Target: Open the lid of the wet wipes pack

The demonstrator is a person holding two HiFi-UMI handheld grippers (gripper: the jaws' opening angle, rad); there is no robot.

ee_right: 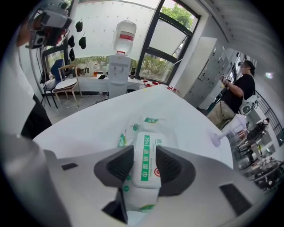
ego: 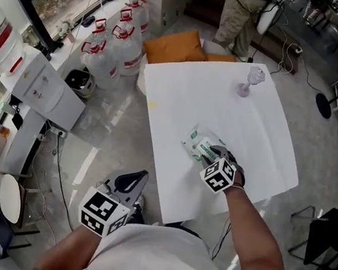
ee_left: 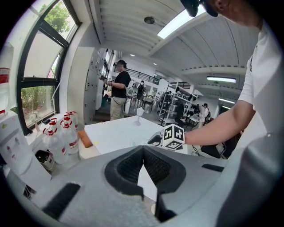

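The wet wipes pack (ego: 198, 144) lies flat near the front of the white table (ego: 224, 105); it is white and green, with a white lid on top. In the right gripper view the lid (ee_right: 147, 160) sits between the two dark pads of my right gripper (ee_right: 144, 155), whose jaws stand wide on either side of it, angled down over the pack. In the head view that gripper (ego: 216, 153) covers the pack's near end. My left gripper (ego: 129, 184) hangs off the table's front left corner, away from the pack, its pads (ee_left: 153, 164) meeting at the tips with nothing between them.
A clear stemmed glass (ego: 250, 82) stands at the table's far edge. Left of the table are several water bottles (ego: 117, 38), a water dispenser (ego: 43, 90) and an orange cushion (ego: 173, 45). A person (ego: 241, 13) stands beyond the table. A chair (ego: 6, 195) is at lower left.
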